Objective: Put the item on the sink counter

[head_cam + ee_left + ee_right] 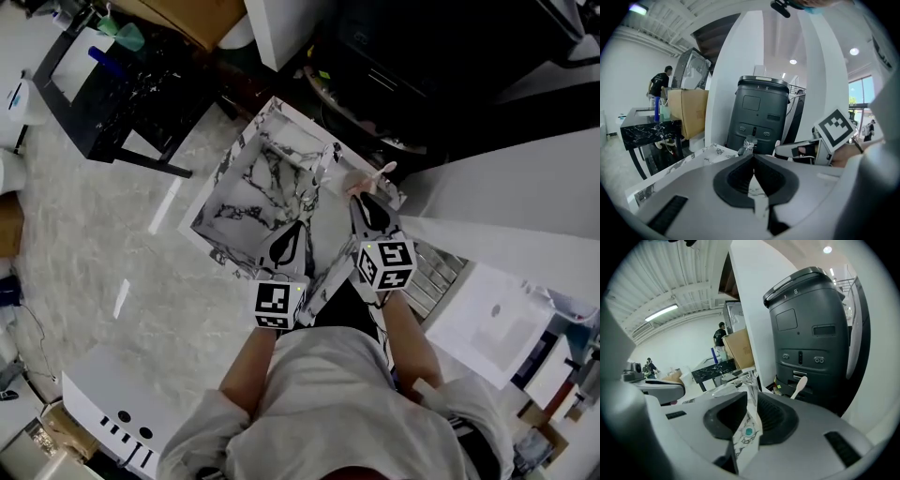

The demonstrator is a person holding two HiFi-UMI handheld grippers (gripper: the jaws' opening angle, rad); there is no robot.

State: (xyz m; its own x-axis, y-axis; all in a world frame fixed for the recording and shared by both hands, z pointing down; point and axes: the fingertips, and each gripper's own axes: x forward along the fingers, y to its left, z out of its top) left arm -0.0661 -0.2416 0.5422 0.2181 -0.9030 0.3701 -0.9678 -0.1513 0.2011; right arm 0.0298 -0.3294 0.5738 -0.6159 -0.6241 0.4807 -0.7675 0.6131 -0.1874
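Your right gripper [750, 395]: jaws narrowly apart, empty. Your left gripper [753, 159]: tips together, empty. Small white plastic spoon [799, 386]: likely light, stiff, slick; pinch its handle.

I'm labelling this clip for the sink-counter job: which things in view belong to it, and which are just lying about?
Job: white black-veined marble sink counter; small pale spoon; right gripper.
Lying about: tall dark grey lidded machine; brown cardboard box; black marble side table.
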